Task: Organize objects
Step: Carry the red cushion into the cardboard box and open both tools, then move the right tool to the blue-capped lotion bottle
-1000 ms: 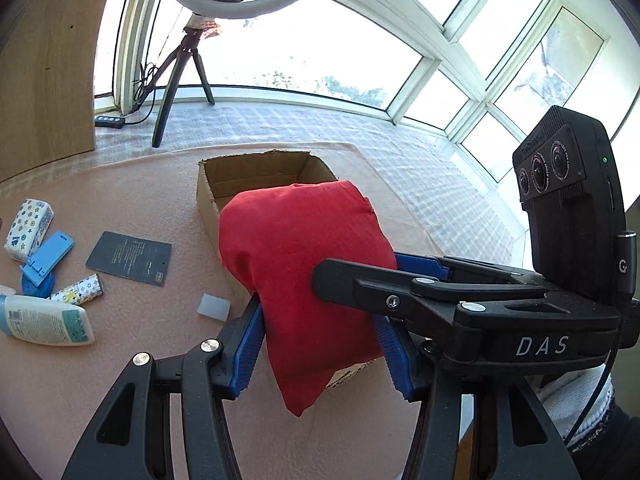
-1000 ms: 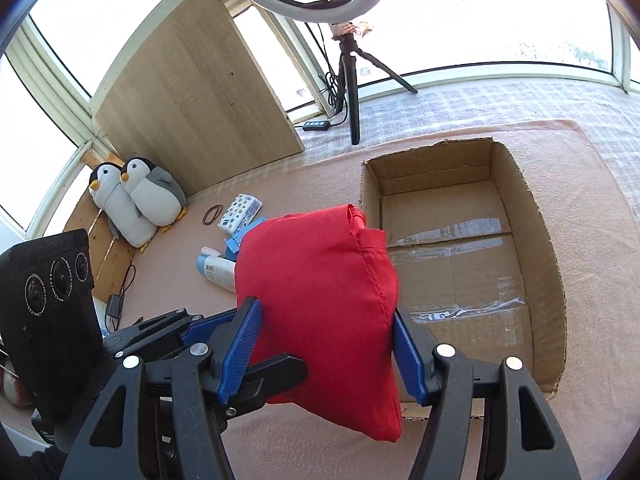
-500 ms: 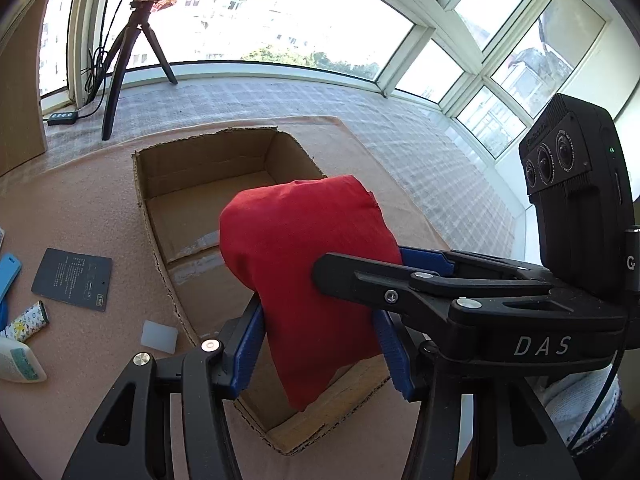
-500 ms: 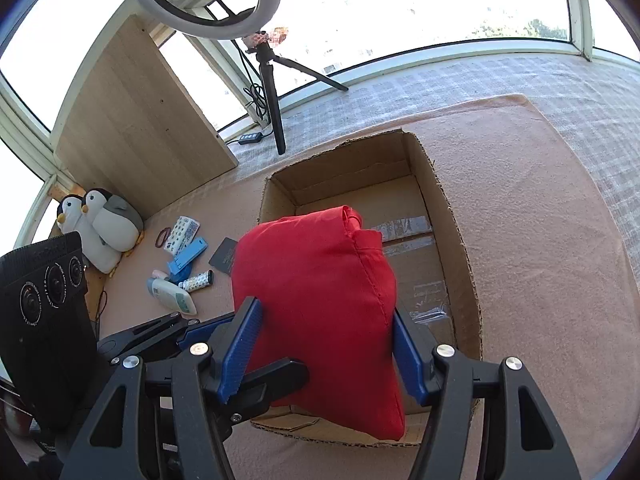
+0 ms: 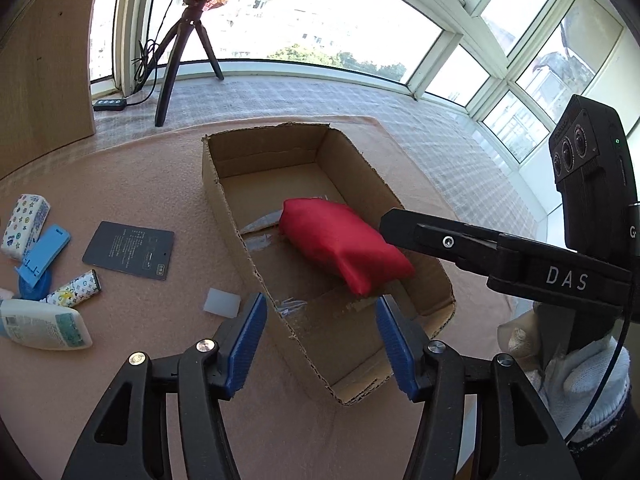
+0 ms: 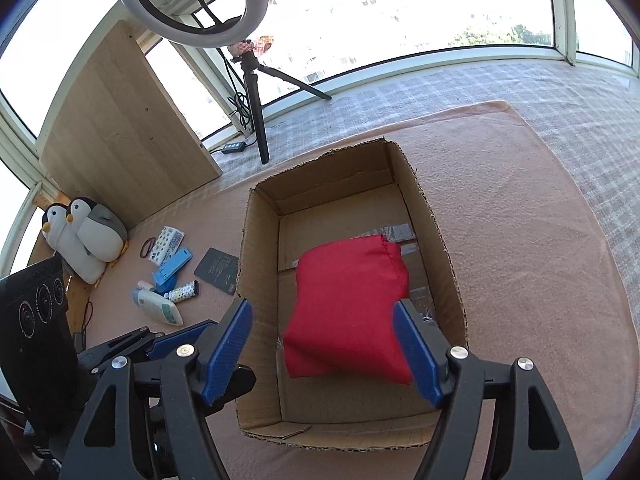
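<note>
A red cloth pouch (image 5: 344,248) lies inside the open cardboard box (image 5: 224,208) on the pink mat; it also shows in the right wrist view (image 6: 348,308), inside the box (image 6: 444,256). My left gripper (image 5: 320,340) is open and empty, above the box's near end. My right gripper (image 6: 324,352) is open and empty, above the box's near end with the pouch between its blue fingers (image 6: 416,352) in the image, not touched. The right gripper's arm crosses the left wrist view at right.
Left of the box lie a dark card (image 5: 128,250), a small white square (image 5: 222,302), a white bottle (image 5: 40,324), a blue holder (image 5: 42,256), patterned packs (image 5: 24,226). Two plush penguins (image 6: 80,236), a wooden board (image 6: 120,136) and a ring-light tripod (image 6: 256,108) stand behind.
Both grippers held the red pouch above the box. Both have opened, and the pouch has dropped into the box.
</note>
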`<control>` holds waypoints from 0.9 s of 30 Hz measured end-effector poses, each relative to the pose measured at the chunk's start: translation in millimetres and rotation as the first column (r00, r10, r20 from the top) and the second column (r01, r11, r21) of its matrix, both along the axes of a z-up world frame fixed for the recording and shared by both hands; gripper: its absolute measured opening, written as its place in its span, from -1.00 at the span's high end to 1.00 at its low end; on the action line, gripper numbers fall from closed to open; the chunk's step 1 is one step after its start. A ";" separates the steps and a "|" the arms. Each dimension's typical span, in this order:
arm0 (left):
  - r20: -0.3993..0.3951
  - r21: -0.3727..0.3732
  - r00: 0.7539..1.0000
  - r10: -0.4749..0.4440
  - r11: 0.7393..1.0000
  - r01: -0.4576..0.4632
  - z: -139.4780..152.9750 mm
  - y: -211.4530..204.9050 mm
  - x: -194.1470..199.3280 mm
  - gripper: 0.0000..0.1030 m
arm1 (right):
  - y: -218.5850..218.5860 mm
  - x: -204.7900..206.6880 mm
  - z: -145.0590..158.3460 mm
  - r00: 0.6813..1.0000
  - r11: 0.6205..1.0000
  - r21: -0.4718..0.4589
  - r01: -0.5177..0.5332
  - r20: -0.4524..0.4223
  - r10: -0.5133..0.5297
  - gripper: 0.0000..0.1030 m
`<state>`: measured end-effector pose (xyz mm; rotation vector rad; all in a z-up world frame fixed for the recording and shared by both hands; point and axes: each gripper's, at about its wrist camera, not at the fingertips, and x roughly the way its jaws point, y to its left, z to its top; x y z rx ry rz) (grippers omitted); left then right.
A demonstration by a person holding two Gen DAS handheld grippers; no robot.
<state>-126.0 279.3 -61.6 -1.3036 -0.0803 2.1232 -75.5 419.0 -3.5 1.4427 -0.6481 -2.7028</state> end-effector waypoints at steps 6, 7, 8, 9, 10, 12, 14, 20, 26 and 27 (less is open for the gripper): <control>0.026 -0.034 0.993 0.119 0.992 -0.118 2.9 -80.2 16.5 -0.29 | -36.4 -9.6 9.0 0.998 0.998 0.014 -0.053 -0.022 0.054 -0.39; 0.025 -0.036 0.989 0.143 0.989 -0.142 3.7 -96.0 19.6 -0.30 | -44.5 -11.9 9.7 0.998 0.998 0.019 -0.065 -0.024 0.066 -0.39; 0.024 -0.039 0.986 0.166 0.986 -0.165 4.8 -110.9 22.9 -0.31 | -52.1 -14.5 9.7 0.997 0.997 0.020 -0.078 -0.024 0.079 -0.39; 0.021 -0.043 0.981 0.191 0.981 -0.190 6.0 -126.3 26.0 -0.33 | -60.6 -17.4 9.3 0.996 0.996 0.020 -0.091 -0.023 0.092 -0.39; 0.022 -0.046 0.976 0.218 0.975 -0.217 7.1 -142.1 28.9 -0.34 | -68.7 -20.5 8.7 0.995 0.995 0.019 -0.102 -0.021 0.103 -0.39; 0.032 -0.038 0.963 0.267 0.963 -0.265 9.8 -171.7 35.0 -0.36 | -85.1 -26.6 6.9 0.992 0.992 0.011 -0.128 -0.019 0.128 -0.39; 0.038 -0.034 0.949 0.313 0.950 -0.312 12.2 -199.3 42.8 -0.36 | -103.2 -33.6 5.0 0.988 0.988 0.012 -0.155 -0.016 0.155 -0.39; 0.004 -0.111 0.907 0.421 0.902 -0.418 13.9 -264.1 65.1 -0.37 | -162.1 -57.6 -0.3 0.970 0.970 0.002 -0.245 0.000 0.245 -0.39; -0.010 -0.132 0.877 0.481 0.869 -0.478 12.0 -310.0 83.2 -0.38 | -212.9 -83.9 -6.0 0.950 0.950 0.007 -0.312 0.024 0.312 -0.39; -0.008 -0.131 0.873 0.487 0.865 -0.484 11.9 -316.0 85.3 -0.38 | -219.7 -88.7 -8.3 0.947 0.947 0.009 -0.321 0.031 0.321 -0.39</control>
